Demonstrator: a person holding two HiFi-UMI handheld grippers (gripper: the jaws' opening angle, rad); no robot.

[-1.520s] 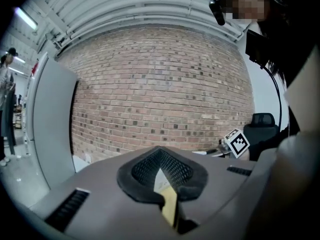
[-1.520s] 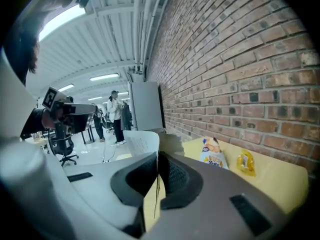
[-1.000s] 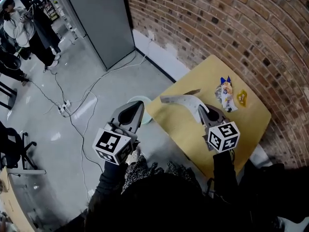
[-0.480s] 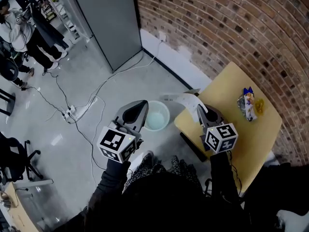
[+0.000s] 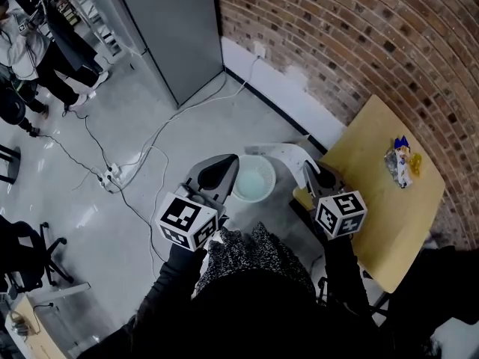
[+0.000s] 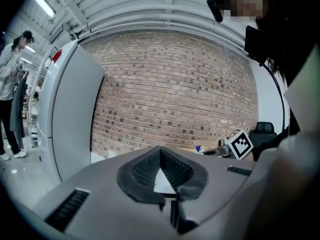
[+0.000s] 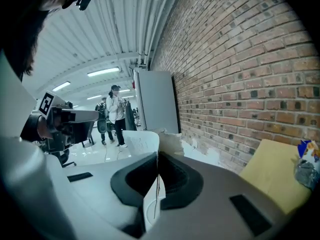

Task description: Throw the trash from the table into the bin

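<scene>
Head view: right gripper (image 5: pixel 308 169) pinches a paper scrap (image 5: pixel 277 153) past the worktop's (image 5: pixel 374 193) corner beside the bin (image 5: pixel 254 184), likely for dropping; left gripper (image 5: pixel 228 163) is closed and empty.

No readable text found, square markers seen on left cube (image 5: pixel 185 221) and right cube (image 5: pixel 340 214), print on paper (image 7: pixel 134 143) and wrapper (image 5: pixel 399 163) illegible.

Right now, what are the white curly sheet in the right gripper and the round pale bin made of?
The white curly sheet looks like thin matte paper: it bends and has a ragged edge. The round pale bin is probably smooth plastic, going by its even moulded rim.
</scene>
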